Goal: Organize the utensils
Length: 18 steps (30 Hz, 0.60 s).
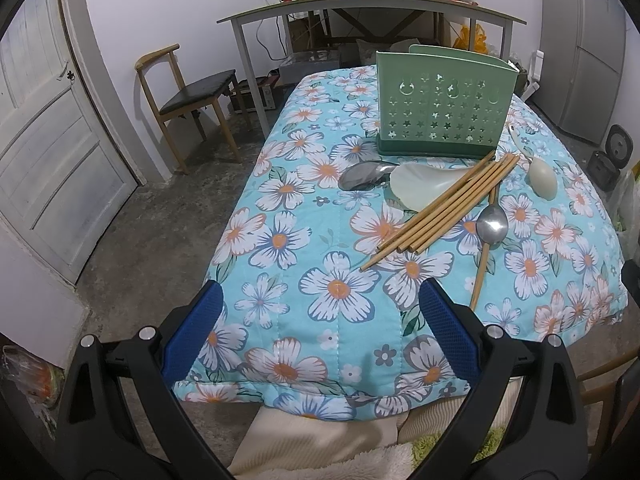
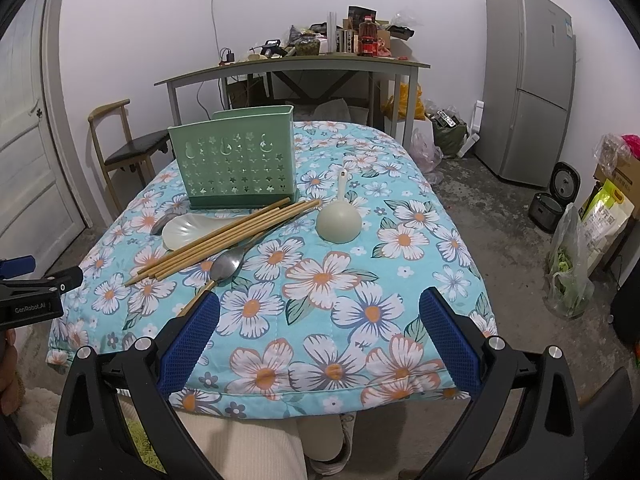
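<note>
A green perforated utensil holder (image 1: 442, 106) (image 2: 236, 160) stands at the far side of the flower-print table (image 1: 304, 248) (image 2: 360, 280). In front of it lie several wooden chopsticks (image 1: 440, 210) (image 2: 224, 236), a white flat rice paddle (image 1: 416, 188) (image 2: 188, 230), a pale green ladle (image 1: 542, 178) (image 2: 339, 222), a small metal spoon (image 1: 492, 224) (image 2: 226, 266) and a large metal spoon (image 1: 362, 176) (image 2: 162, 222). My left gripper (image 1: 320, 312) is open and empty over the near table edge. My right gripper (image 2: 320, 320) is open and empty, also near that edge.
A wooden chair (image 1: 188, 96) (image 2: 128, 148) and a cluttered desk (image 1: 372, 4) (image 2: 292, 68) stand behind the table. A door (image 1: 44, 152) is at the left, a fridge (image 2: 532, 84) at the right. Bags (image 2: 572, 272) and a rice cooker (image 2: 554, 196) sit on the floor.
</note>
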Each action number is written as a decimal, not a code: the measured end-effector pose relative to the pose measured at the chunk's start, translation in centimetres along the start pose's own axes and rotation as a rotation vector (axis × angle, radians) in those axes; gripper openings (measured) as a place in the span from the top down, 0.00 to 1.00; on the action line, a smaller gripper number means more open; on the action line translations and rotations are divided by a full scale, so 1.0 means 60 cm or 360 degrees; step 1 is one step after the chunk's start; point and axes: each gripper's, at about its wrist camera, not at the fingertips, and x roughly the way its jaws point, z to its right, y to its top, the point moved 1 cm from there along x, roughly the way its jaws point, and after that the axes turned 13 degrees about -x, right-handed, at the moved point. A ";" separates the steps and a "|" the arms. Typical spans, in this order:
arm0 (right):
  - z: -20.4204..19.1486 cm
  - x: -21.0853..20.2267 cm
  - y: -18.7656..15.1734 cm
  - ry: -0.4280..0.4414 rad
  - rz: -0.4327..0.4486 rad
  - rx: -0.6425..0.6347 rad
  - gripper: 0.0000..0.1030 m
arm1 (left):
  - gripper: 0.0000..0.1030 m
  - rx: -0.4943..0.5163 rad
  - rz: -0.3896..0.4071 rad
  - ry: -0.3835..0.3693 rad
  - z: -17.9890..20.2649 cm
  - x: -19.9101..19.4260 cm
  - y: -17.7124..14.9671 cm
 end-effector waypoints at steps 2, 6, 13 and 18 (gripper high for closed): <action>0.001 0.000 0.000 0.0003 -0.0001 0.0001 0.06 | 0.08 0.0000 -0.0002 0.0001 0.000 0.000 0.000; -0.001 0.000 0.000 0.0006 -0.0002 0.0002 0.05 | 0.08 0.0002 -0.0004 0.0004 -0.001 0.004 -0.001; -0.005 0.011 0.004 0.0026 -0.0016 0.0014 0.05 | 0.08 0.0006 -0.0019 0.0016 -0.014 0.020 0.007; -0.004 0.034 0.016 0.0045 -0.0054 0.0007 0.05 | 0.08 0.0010 -0.0053 0.0038 -0.010 0.037 0.026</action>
